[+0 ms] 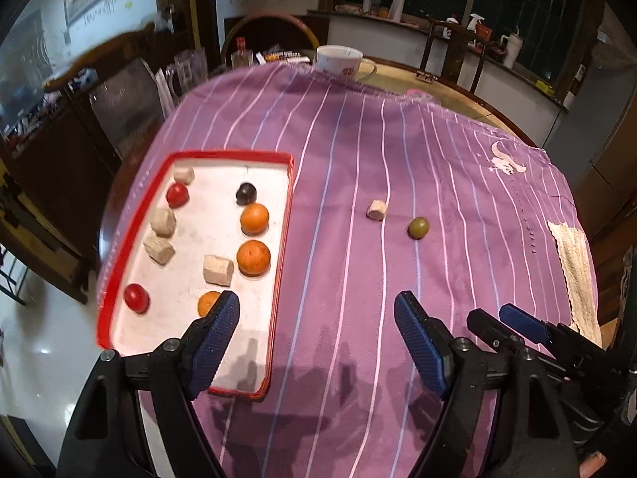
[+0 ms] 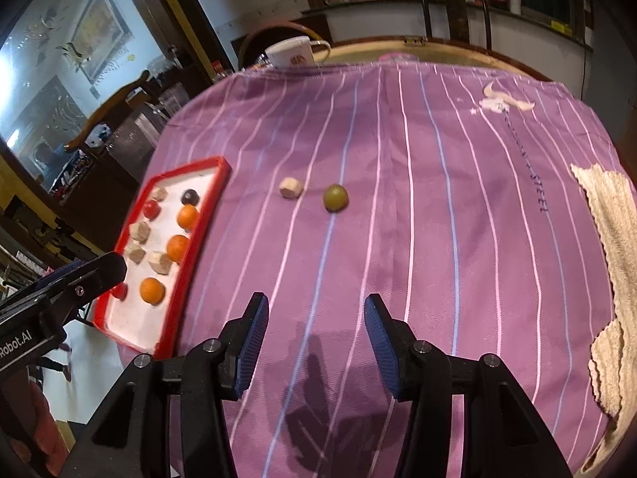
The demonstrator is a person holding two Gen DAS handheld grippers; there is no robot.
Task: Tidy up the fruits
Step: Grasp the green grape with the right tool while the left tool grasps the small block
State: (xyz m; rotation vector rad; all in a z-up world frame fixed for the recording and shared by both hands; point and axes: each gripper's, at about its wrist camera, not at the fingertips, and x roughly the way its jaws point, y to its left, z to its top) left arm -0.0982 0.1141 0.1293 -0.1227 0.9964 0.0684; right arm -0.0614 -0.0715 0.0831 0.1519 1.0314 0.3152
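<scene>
A red-rimmed white tray (image 1: pixel 191 157) (image 2: pixel 181 279) lies on the left of the purple striped cloth. It holds orange, red and dark round fruits and several beige chunks. A green round fruit (image 1: pixel 418 228) (image 2: pixel 335 197) and a beige chunk (image 1: pixel 376 210) (image 2: pixel 291 187) lie loose on the cloth, right of the tray. My left gripper (image 1: pixel 316 306) is open and empty, above the tray's near right edge. My right gripper (image 2: pixel 315 310) is open and empty, over bare cloth well short of the green fruit.
A white mug (image 1: pixel 338 59) (image 2: pixel 292 52) stands at the table's far edge. A beige towel (image 1: pixel 573 271) (image 2: pixel 613 271) lies at the right edge of the cloth. The right gripper shows in the left wrist view (image 1: pixel 517 324). Chairs and cabinets surround the round table.
</scene>
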